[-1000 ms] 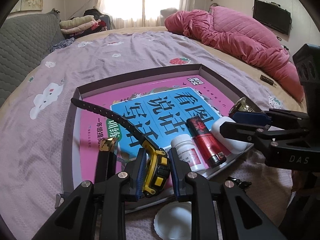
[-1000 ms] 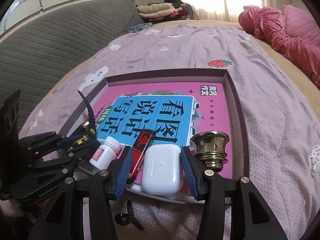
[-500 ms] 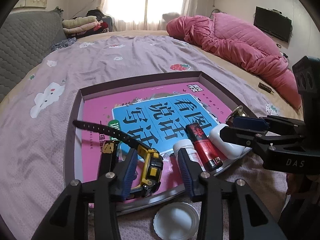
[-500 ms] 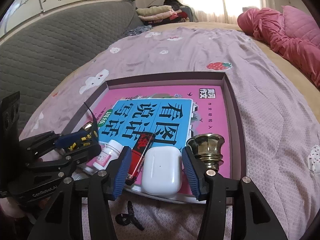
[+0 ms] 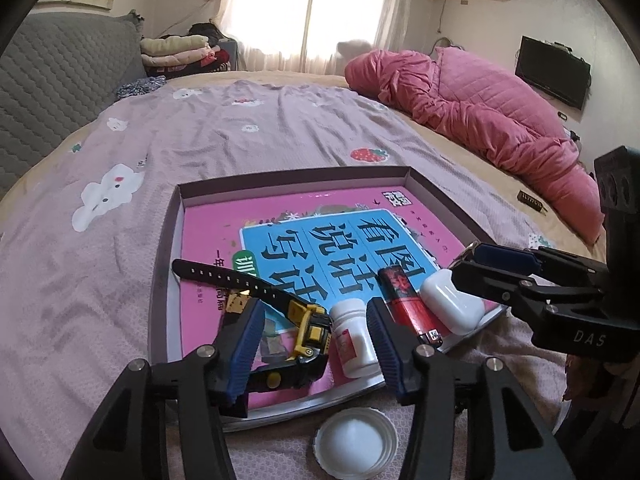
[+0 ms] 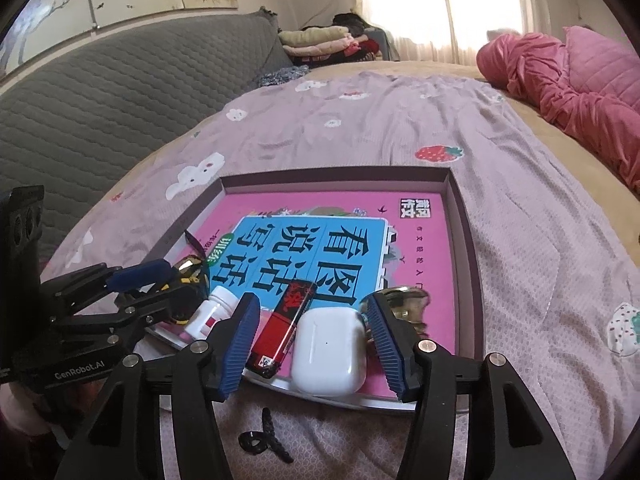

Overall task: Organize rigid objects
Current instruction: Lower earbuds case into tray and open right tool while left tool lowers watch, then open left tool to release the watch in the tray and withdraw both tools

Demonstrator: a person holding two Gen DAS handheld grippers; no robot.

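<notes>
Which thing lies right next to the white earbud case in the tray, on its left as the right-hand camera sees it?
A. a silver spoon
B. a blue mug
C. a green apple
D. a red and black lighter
D. In the right-hand view the red and black lighter lies alongside the white earbud case on the pink book, with the small white bottle further left.

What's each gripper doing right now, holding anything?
Left gripper: jaws opening, gripping nothing; watch and pill bottle sit between them.
Right gripper: jaws opening, earbud case between them, not gripped.
</notes>
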